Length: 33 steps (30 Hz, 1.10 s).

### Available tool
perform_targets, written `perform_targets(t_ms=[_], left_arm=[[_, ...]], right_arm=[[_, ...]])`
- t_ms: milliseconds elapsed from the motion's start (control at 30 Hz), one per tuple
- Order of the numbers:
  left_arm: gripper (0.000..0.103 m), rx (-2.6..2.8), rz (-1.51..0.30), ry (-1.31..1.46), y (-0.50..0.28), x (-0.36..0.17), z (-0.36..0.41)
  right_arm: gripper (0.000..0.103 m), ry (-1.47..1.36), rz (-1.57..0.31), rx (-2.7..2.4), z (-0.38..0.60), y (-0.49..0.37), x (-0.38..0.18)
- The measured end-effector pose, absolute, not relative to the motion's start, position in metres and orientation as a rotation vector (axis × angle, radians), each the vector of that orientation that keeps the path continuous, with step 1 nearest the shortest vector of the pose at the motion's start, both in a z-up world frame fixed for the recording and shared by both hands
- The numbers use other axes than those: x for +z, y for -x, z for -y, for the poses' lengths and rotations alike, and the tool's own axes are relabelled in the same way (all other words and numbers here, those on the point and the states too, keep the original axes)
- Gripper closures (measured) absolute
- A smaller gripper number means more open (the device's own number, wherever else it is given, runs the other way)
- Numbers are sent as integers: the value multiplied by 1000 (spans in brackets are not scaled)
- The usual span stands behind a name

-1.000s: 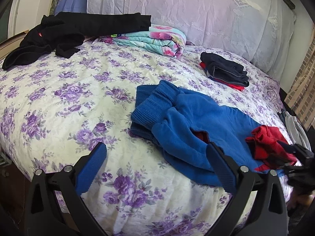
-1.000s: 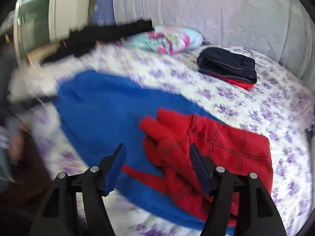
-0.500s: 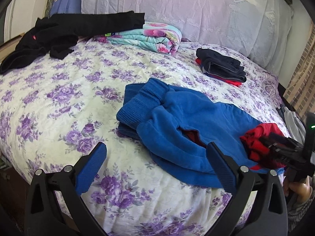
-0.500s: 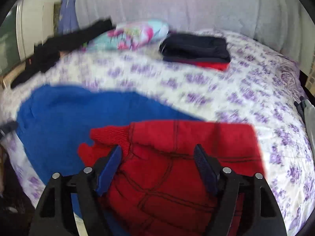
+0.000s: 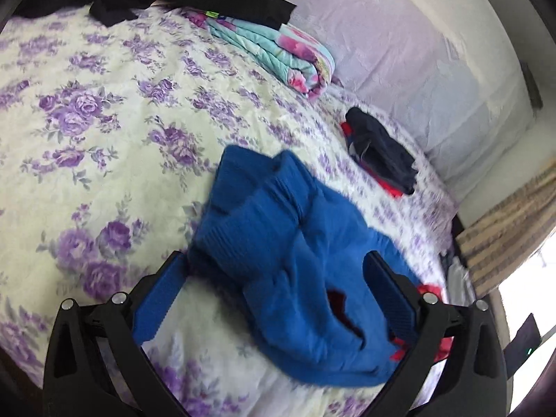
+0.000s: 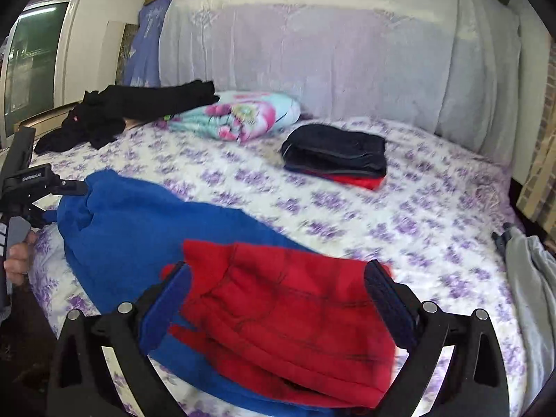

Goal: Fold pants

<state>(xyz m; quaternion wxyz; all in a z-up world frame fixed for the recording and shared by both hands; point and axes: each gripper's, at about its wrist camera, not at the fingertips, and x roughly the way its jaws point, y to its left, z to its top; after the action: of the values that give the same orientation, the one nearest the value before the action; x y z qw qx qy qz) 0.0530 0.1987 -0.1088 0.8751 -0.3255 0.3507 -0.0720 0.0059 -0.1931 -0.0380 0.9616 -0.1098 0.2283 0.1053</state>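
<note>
Bed with white bedspread (image 6: 399, 208) printed in purple flowers fills both views; pale lilac-grey cover (image 6: 347, 52) drapes the headboard across the top. Blue-and-red pants (image 6: 146, 229) lie bunched at lower centre of right wrist view, red part on top of blue, near the bed's front edge. Right gripper (image 6: 278, 299) wide apart, jaws have just been opening; red fabric lies between the fingers, pads not pressing it. Left gripper (image 5: 278, 299) also wide, blue pants (image 5: 278, 243) between its fingers, blue cuffs toward upper left; no clamp visible. In right view the left gripper body and a hand (image 6: 15, 260) show at left edge. Black garment (image 6: 132, 111) heaped upper left on bed, folded floral blanket (image 6: 243, 114) beside it, centre top. Stack of folded dark and red clothes (image 6: 337, 156) right of centre. Grey cloth (image 6: 531, 278) at right edge. Window (image 6: 31, 59) upper left, brick wall (image 6: 545, 139) far right. Left view motion-blurred.
</note>
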Motion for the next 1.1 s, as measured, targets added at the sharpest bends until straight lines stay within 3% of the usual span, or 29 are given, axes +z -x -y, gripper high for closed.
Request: perform_targets(t_ms=[67, 133, 167, 200, 300, 500, 833, 967, 1100], left_arm=[[5, -147, -723, 697, -58, -109, -199], [15, -166, -712, 673, -58, -107, -193], [38, -158, -717, 659, -57, -107, -192], [49, -164, -724, 665, -57, -109, -193], [60, -209, -711, 753, -55, -115, -203], [67, -179, -626, 580, -41, -74, -179], [69, -328, -420, -17, -25, 34, 0], [73, -444, -400, -190, -19, 33, 92], [73, -565, -491, -333, -11, -15, 177]], right_arm=[[4, 190, -455, 203, 204, -1, -34], [4, 139, -457, 191, 220, -4, -32], [4, 119, -457, 185, 227, -7, -30], [4, 95, -460, 182, 233, -6, -30], [4, 80, -469, 178, 242, -5, -32], [4, 45, -479, 140, 260, -6, -37], [4, -106, -460, 4, 333, 9, -41], [4, -201, -468, -67, 374, 21, -47], [4, -261, -463, -125, 405, 36, -50]])
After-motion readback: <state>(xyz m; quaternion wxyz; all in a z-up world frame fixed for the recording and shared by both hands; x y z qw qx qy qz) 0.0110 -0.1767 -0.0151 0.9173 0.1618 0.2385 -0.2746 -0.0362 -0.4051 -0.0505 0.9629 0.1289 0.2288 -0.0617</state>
